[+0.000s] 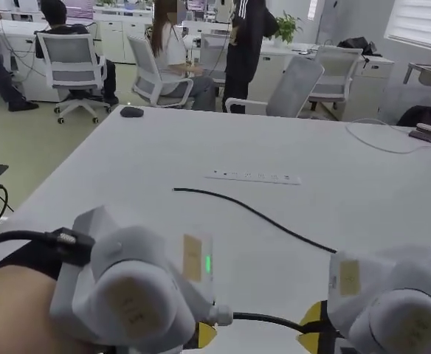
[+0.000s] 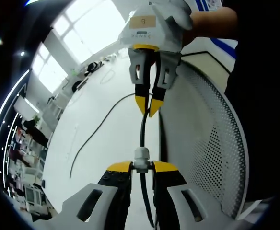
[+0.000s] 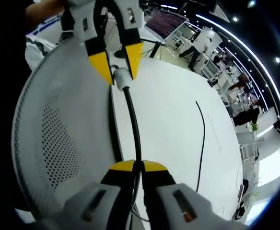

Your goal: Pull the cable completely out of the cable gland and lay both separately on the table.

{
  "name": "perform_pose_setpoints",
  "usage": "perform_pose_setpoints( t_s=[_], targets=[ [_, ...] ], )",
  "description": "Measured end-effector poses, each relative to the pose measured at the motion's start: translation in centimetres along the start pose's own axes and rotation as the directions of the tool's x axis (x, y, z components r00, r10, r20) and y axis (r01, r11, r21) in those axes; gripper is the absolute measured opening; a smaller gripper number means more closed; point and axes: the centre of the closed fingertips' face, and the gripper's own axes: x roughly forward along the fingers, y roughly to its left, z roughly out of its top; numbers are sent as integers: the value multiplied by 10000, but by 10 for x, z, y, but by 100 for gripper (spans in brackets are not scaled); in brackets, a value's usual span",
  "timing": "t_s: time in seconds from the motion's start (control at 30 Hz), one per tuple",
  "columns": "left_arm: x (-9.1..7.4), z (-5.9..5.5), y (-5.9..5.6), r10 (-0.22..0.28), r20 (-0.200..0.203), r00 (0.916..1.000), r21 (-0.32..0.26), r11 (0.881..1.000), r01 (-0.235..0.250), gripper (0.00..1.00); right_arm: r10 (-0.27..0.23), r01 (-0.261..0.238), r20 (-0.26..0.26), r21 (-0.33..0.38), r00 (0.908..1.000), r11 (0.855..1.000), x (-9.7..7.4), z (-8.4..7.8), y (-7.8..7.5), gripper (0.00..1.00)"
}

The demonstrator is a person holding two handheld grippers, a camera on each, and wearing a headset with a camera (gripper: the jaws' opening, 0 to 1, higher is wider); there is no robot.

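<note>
Office, white bench (image 1: 289, 155) | left tool (image 2: 141, 166) clamped on cable gland (image 2: 141, 156) off near edge, cable (image 2: 142, 130) threaded through | right tool (image 3: 136, 165) pinching cable nearby | judged: cable light, limp; gland hard, smooth; hold gland body, cable close by.

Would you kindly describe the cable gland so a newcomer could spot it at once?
Look to the near edge of the big white table, where the left gripper is held. Between its yellow-tipped fingers sits the cable gland: a small white collar, the only pale piece on the thin black cable.
</note>
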Motion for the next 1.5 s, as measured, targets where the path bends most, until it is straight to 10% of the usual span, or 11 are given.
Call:
perform_pose_setpoints(
  t_s=[0.27,0.53,0.77,1.5],
  targets=[
    [0,0,-1,4,-10,10000,-1,10000,-4,16,388,-363,-512,487,9979,9982,1,-11,6,8],
    [0,2,-2,5,9,10000,15,10000,-5,16,599,-762,2345,612,9703,9952,-12,69,17,17],
    [0,6,-4,4,77,10000,92,10000,-5,16,512,-498,2979,-123,9532,9987,-15,95,19,10],
    [-3,1,4,136,57,9999,89,9999,-137,16,250,-250,1454,-18,9891,9997,-4,35,9,3]
  ],
)
